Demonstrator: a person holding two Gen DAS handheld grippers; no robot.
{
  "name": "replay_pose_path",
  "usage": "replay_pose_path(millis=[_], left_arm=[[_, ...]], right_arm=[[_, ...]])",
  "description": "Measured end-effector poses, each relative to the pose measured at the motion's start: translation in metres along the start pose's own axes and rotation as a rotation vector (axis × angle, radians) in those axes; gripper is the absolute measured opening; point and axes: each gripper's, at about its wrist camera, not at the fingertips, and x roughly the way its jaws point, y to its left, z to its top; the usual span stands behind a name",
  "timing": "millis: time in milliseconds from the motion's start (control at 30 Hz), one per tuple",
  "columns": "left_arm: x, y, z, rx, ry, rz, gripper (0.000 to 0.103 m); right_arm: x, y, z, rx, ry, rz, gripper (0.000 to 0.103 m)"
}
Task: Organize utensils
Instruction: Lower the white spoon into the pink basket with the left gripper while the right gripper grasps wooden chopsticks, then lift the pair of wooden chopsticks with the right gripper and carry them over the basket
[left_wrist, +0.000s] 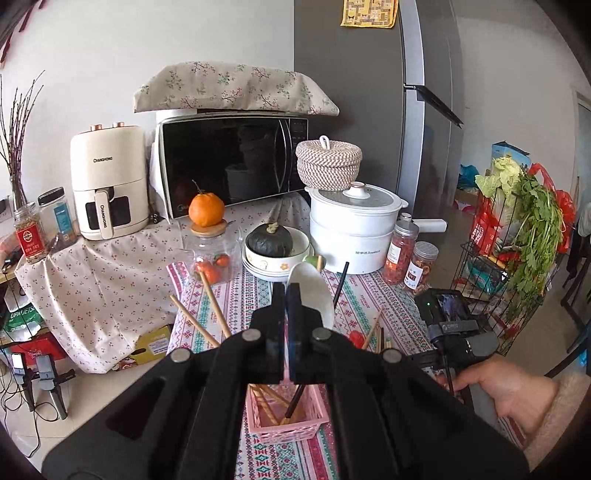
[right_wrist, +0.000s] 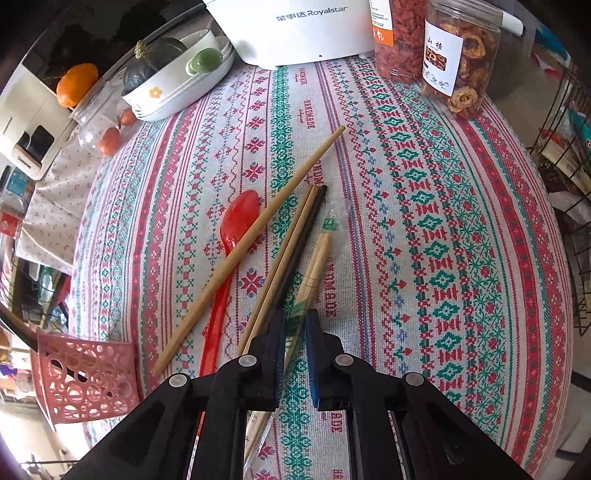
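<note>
My left gripper (left_wrist: 286, 292) is shut on a white spoon (left_wrist: 312, 291), whose bowl sticks up to the right of the fingers. It hangs over the pink basket (left_wrist: 286, 424), which holds wooden chopsticks (left_wrist: 216, 310) and a black chopstick (left_wrist: 339, 286). My right gripper (right_wrist: 296, 319) points down at the tablecloth, its pads closed on a wrapped pair of chopsticks (right_wrist: 320, 251). Beside them lie a black chopstick (right_wrist: 308, 221), a wooden one (right_wrist: 291, 236), a longer wooden chopstick (right_wrist: 258, 236) and a red spoon (right_wrist: 240, 218). The pink basket (right_wrist: 85, 380) stands to the lower left.
A white electric pot (left_wrist: 351, 236), two jars of dried fruit (right_wrist: 458, 55) and stacked bowls (right_wrist: 173, 92) holding a squash and a green spoon (right_wrist: 203, 62) line the table's far side. A wire rack (left_wrist: 517, 258) with greens stands right. A hand (left_wrist: 495, 391) holds the right gripper.
</note>
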Motion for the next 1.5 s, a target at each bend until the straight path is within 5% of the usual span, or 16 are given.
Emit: replay_pose_path(millis=[433,633,900,967,1067,1233,1367,1500], left_arm=[[0.023,0.004,-0.025,0.075,-0.224,0.228,0.001],[0.034,0.003,-0.041,0.097,-0.236,0.278,0.001],[0.043,0.003,-0.051,0.09,-0.16,0.223,0.002],[0.044,0.004,-0.05,0.075,-0.129,0.198,0.012],[0.042,0.007,-0.048,0.036,-0.063,0.163,0.047],[0.024,0.017,-0.04,-0.033,0.05,0.107,0.059],[0.003,0.027,-0.032,-0.106,0.13,0.055,0.079],[-0.007,0.032,-0.036,-0.108,0.187,0.02,0.083]], right_arm=[[-0.054,-0.033,-0.019,-0.023,-0.101,0.14,0.004],[-0.097,-0.026,-0.028,-0.05,-0.223,0.172,0.004],[-0.145,-0.014,-0.047,-0.106,-0.388,0.176,0.002],[-0.156,-0.006,-0.051,-0.121,-0.424,0.181,0.002],[-0.17,0.008,-0.056,-0.157,-0.47,0.19,0.002],[-0.161,0.018,-0.049,-0.172,-0.409,0.185,0.004],[-0.119,0.008,-0.025,-0.132,-0.287,0.133,0.034],[-0.066,0.007,0.0,-0.11,-0.189,0.101,0.034]])
